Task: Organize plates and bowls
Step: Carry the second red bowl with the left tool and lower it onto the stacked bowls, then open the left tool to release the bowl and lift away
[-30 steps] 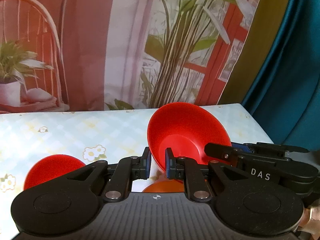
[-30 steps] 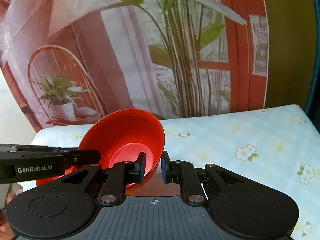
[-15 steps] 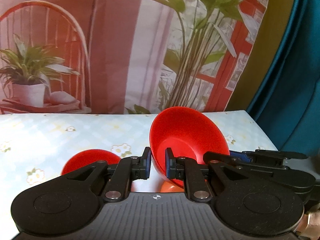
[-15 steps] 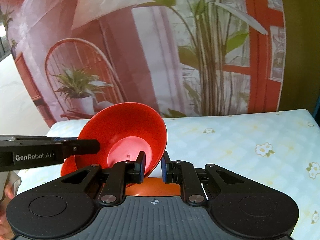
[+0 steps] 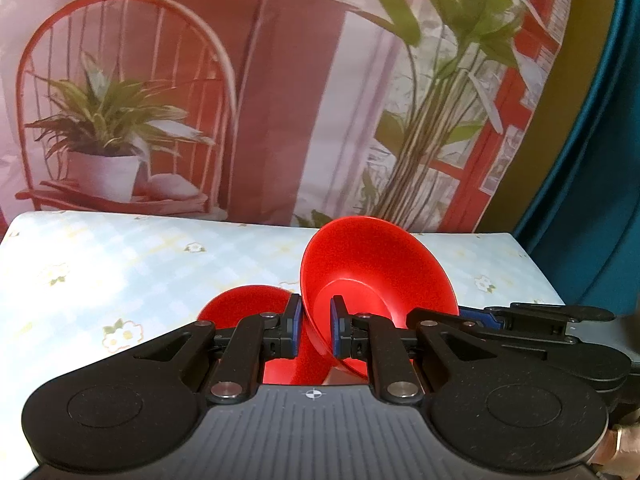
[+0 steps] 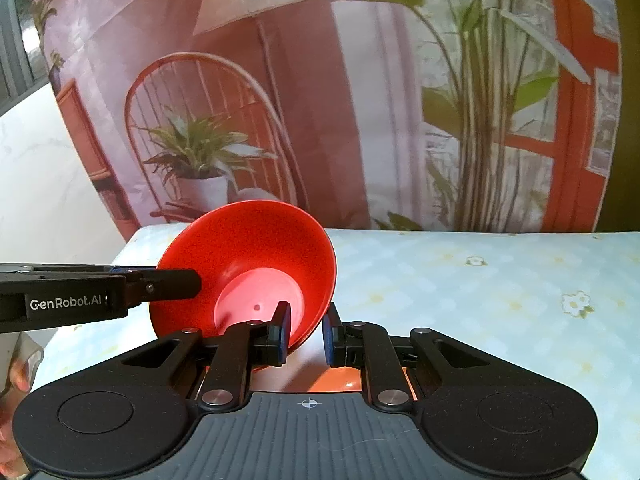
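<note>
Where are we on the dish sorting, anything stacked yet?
Done: nothing visibly stacked yet. In hand: one red bowl, tilted above the table, its rim pinched by the left gripper and the right gripper on opposite sides. Left: set it down, probably onto the second red dish lying on the table beside it. An orange plate under the right gripper is mostly hidden.

Bare tablecloth [image 6: 500,292] lies open rightward; a red bowl [image 5: 240,304] blocks the left.
</note>
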